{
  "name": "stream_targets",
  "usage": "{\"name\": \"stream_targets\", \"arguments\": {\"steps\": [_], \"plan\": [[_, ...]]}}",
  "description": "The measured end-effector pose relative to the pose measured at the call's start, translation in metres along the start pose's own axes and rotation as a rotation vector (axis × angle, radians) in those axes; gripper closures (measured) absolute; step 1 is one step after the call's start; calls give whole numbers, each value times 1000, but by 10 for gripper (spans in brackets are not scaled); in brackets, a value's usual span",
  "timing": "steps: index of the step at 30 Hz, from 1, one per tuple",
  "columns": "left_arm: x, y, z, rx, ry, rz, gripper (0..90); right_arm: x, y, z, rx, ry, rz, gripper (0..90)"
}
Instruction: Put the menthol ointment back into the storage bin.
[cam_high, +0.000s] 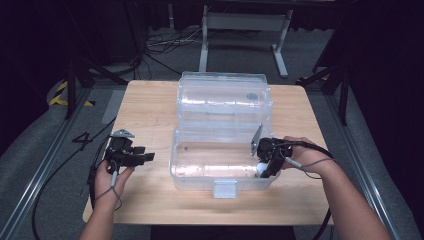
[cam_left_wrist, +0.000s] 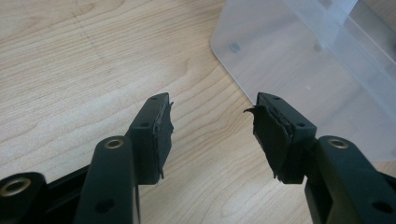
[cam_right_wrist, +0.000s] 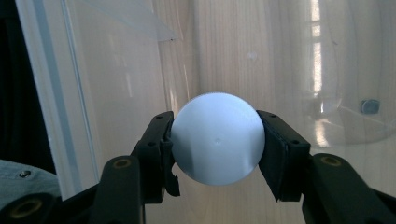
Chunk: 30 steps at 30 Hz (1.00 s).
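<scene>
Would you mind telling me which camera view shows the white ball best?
The right gripper view: the white ball sits large and sharp between the right tool's pads. The high view shows it as a small white spot inside the clear box.

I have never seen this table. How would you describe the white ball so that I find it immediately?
Start from the clear plastic box that stands open in the middle of the wooden table. At its near right corner the right gripper reaches into it. The white ball sits clamped between its black jaws: it is the only round, opaque white thing there.
</scene>
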<state>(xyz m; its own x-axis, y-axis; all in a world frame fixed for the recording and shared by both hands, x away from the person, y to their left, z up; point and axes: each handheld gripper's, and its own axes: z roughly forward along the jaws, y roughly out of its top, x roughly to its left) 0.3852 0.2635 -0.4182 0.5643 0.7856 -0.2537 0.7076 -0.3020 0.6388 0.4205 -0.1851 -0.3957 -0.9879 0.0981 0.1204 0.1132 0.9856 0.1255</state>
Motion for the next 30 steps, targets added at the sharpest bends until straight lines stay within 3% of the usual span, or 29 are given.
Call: {"name": "stream_targets", "arguments": {"steps": [30], "plan": [[0,0,0,3,-1,-6,470,6,6,8,83,-23,-12,497]]}}
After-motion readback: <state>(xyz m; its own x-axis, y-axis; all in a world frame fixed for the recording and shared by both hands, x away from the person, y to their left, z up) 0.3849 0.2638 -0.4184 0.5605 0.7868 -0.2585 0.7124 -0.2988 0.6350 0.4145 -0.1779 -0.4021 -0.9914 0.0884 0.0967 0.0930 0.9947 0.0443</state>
